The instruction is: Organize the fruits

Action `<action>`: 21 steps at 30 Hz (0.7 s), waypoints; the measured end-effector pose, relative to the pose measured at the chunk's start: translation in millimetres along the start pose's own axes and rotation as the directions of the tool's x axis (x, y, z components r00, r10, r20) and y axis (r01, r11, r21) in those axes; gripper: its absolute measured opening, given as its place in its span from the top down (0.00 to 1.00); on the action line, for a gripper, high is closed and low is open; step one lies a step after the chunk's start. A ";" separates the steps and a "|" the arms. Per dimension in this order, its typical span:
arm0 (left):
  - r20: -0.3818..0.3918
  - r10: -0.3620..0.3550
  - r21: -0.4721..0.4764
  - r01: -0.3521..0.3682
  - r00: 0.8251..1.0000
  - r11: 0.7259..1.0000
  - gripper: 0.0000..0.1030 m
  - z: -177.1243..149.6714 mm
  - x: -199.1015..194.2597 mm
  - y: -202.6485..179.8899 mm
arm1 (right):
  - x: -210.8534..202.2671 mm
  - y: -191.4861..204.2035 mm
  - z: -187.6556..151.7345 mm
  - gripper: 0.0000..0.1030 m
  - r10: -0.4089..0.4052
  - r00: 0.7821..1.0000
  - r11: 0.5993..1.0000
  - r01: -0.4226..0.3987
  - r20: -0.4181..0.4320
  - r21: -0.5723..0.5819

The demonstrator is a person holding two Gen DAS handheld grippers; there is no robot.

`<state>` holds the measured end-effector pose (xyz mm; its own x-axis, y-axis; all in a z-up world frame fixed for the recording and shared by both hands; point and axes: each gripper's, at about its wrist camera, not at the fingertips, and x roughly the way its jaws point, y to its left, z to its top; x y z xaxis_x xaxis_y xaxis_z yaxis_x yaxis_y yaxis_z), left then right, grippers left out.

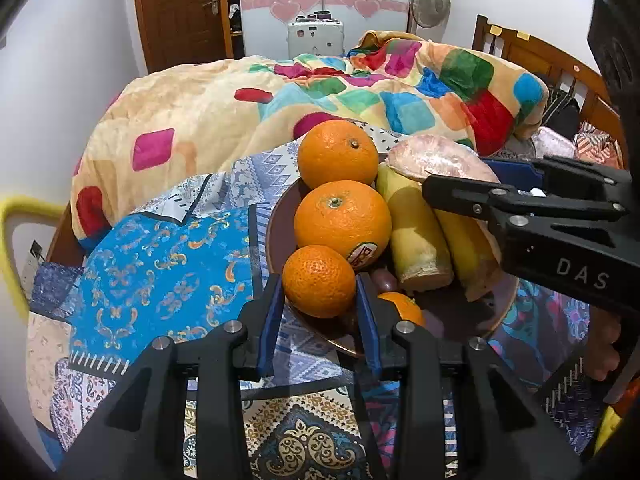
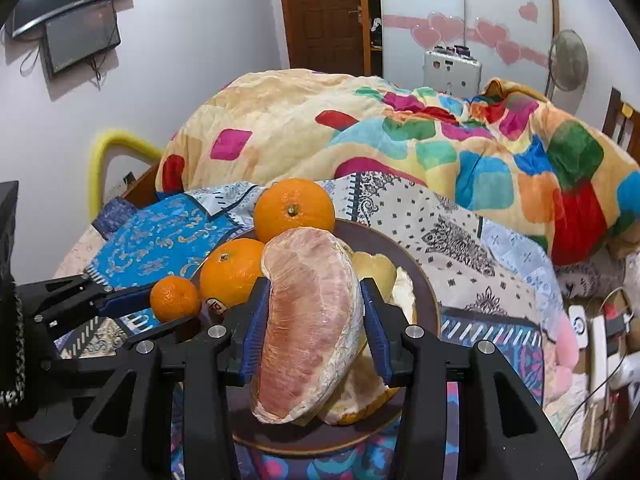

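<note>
Right gripper (image 2: 316, 324) clamps the peeled pomelo segment (image 2: 308, 328) over the brown plate (image 2: 404, 256), long axis running away from the camera, far end tilted up. Left gripper (image 1: 318, 312) grips the small orange (image 1: 319, 280) at the plate's near rim. Two larger oranges (image 1: 342, 220) and pomelo peel (image 1: 416, 236) crowd behind; blanket (image 1: 248, 100) beyond

A colourful blanket (image 1: 280, 96) lies beyond, before a wooden door (image 1: 180, 12) and a fan (image 1: 430, 2).

Oranges (image 1: 342, 220) lie left of pomelo (image 2: 312, 332) on plate (image 2: 400, 248).
</note>
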<state>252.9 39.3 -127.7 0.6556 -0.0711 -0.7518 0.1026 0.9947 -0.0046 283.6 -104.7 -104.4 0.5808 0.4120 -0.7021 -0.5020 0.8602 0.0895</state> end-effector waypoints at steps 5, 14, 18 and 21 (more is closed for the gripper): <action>0.005 0.023 0.003 -0.023 1.000 1.000 0.57 0.5 1.3 -0.8 | -0.5 1.8 0.4 0.58 0.011 1.000 1.000 -0.011 -0.001 -0.003; 0.036 0.022 -0.012 -0.021 0.999 1.000 0.48 0.0 -12.5 2.5 | -6.7 1.7 -0.4 0.56 0.031 0.999 1.000 -0.031 0.008 0.000; 0.094 0.037 -0.026 -0.034 0.995 0.999 0.48 -1.5 -44.2 1.4 | -28.2 2.2 -1.4 0.56 0.020 0.999 1.000 -0.020 0.044 0.001; 0.152 0.038 -0.039 -0.032 0.988 0.999 0.48 -2.5 -75.0 -0.9 | -55.3 3.4 -2.8 0.56 0.015 0.996 1.000 -0.016 0.086 0.006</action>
<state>201.7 44.0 -73.0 0.7648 -0.0440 -0.6427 0.0521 0.9986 -0.0063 248.0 -125.4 -67.2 0.6262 0.4497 -0.6370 -0.5077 0.8552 0.1046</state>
